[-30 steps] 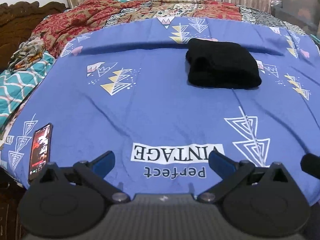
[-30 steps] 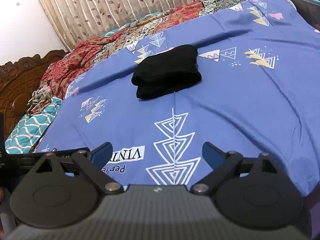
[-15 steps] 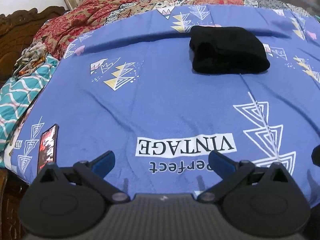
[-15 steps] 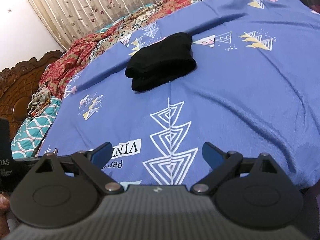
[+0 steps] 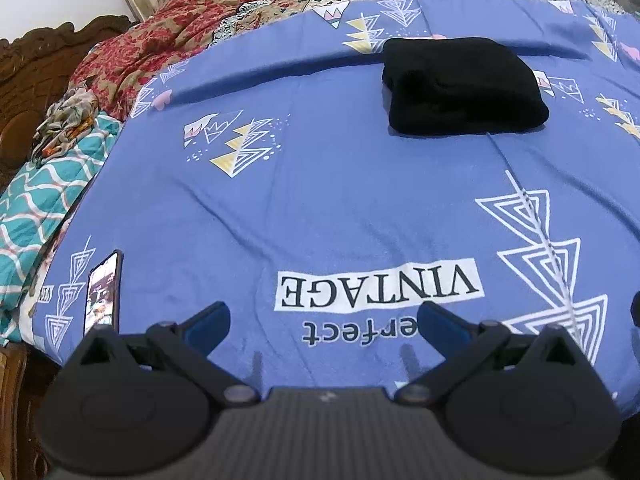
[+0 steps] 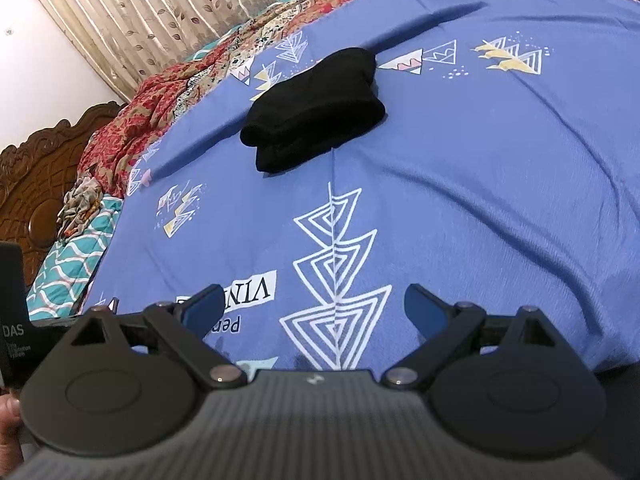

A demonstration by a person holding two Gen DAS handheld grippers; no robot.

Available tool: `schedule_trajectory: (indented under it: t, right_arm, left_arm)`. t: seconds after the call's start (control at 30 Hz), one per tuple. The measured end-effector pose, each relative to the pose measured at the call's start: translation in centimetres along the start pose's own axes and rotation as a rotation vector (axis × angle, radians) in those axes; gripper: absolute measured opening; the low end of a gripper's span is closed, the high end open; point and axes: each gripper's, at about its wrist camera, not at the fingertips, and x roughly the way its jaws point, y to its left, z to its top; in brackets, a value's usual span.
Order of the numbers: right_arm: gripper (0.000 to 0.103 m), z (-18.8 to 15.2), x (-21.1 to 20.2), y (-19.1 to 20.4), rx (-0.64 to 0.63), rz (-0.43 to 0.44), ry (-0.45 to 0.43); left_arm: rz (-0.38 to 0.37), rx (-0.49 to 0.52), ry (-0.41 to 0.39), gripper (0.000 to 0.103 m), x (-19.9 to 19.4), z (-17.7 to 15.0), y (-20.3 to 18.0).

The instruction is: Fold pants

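"Perfect VINTAGE" on bedsheet (image 5: 360, 208); "DAS" label (image 6: 12, 330)

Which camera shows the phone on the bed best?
The left wrist view: the phone lies face up with its screen lit at the bed's near left edge. In the right wrist view, the left claw hides it almost entirely.

Black pants (image 5: 464, 86); blue bedsheet (image 5: 340, 200), white triangle print.

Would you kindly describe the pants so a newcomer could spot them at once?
Start at the blue patterned bedsheet covering the bed. Toward its far side lies a folded black bundle, the pants. It is the only plain black item there; the phone is thin and glossy.
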Motion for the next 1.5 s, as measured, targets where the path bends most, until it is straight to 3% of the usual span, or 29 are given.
schedule_trajectory:
  t: [0.4, 1.5]
  right_arm:
    - [0.098, 0.1, 0.1, -0.5, 0.009, 0.008, 0.011]
    - [0.098, 0.3, 0.1, -0.8, 0.014, 0.009, 0.015]
  left_arm:
    - [0.020, 0.041, -0.002, 0.103, 0.0, 0.2, -0.8]
    - [0.001, 0.038, 0.017, 0.103, 0.0, 0.3, -1.1]
